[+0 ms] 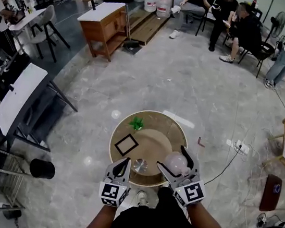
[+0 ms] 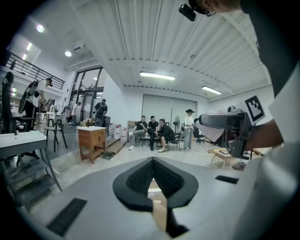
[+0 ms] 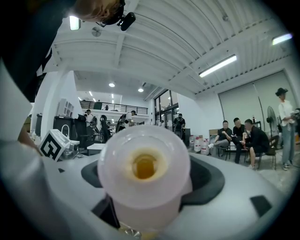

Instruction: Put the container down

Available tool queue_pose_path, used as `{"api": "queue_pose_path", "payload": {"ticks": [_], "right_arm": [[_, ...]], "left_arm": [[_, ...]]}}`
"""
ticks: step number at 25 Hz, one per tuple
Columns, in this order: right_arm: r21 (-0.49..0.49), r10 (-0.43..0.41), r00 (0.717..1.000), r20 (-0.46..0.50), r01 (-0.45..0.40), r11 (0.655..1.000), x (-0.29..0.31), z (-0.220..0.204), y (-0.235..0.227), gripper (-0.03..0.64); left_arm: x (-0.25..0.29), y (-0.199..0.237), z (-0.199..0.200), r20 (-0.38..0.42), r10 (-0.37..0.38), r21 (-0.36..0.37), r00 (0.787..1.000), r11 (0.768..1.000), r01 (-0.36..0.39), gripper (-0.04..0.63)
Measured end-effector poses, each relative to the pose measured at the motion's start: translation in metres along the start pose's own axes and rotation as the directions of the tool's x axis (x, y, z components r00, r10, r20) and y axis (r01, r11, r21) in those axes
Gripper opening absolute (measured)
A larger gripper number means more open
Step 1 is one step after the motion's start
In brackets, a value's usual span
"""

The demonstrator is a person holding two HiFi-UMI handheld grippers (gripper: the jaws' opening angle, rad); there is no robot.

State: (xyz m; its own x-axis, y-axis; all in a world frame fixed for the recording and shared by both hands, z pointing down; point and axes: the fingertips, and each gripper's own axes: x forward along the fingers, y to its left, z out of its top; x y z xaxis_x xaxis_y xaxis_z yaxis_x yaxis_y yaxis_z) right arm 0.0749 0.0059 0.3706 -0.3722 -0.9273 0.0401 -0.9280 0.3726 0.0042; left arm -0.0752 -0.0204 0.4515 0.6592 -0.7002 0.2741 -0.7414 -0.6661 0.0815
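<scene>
A translucent white container [image 1: 177, 163] with a yellowish inside is held in my right gripper [image 1: 174, 160], which is shut on it above the near right edge of the round wooden table [image 1: 172, 128]. In the right gripper view the container [image 3: 144, 174] fills the space between the jaws, its round end facing the camera. My left gripper [image 1: 123, 162] hovers over the table's near edge, shut with nothing in it; in the left gripper view its pads [image 2: 140, 177] meet. A small metal lid [image 1: 140, 164] lies on the table between the two grippers.
On the table are a green star-shaped item [image 1: 137, 123] at the far side and a black square frame [image 1: 126, 144] at the left. A power strip and cable [image 1: 240, 146] lie on the floor at the right. Chairs and white tables [image 1: 18, 96] stand to the left, and several people sit far off.
</scene>
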Motion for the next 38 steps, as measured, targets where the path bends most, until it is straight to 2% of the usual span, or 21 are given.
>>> {"api": "queue_pose_path", "payload": {"ticks": [12,18,21,25,30,38], "right_arm": [[0.027,0.162,0.978,-0.133,-0.16,0.987,0.074,-0.066,-0.07,0.417],[0.047,0.263,0.951,-0.164,-0.258,0.965,0.108,-0.096,-0.096,0.417],[0.066,0.307,0.934,-0.185,-0.299,0.952,0.125,-0.116,-0.096,0.417],[0.063,0.335,0.921,-0.201,-0.329,0.942,0.151,-0.14,-0.094,0.417],[0.074,0.348,0.899,-0.266,-0.341,0.937,0.169,-0.183,-0.09,0.417],[0.089,0.348,0.843,-0.41,-0.343,0.935,0.189,-0.283,-0.087,0.417]], "left_arm": [[0.08,0.022,-0.002,-0.049,0.135,-0.034,0.99,0.99,-0.136,-0.002],[0.107,0.034,-0.008,-0.057,0.242,-0.054,0.969,0.968,-0.245,-0.002],[0.114,0.043,-0.016,-0.075,0.273,-0.053,0.959,0.959,-0.277,-0.002],[0.12,0.052,-0.032,-0.099,0.289,-0.081,0.952,0.951,-0.298,-0.002],[0.128,0.063,-0.06,-0.142,0.287,-0.11,0.947,0.946,-0.304,-0.002],[0.157,0.097,-0.116,-0.175,0.304,-0.143,0.937,0.933,-0.329,-0.002]]}}
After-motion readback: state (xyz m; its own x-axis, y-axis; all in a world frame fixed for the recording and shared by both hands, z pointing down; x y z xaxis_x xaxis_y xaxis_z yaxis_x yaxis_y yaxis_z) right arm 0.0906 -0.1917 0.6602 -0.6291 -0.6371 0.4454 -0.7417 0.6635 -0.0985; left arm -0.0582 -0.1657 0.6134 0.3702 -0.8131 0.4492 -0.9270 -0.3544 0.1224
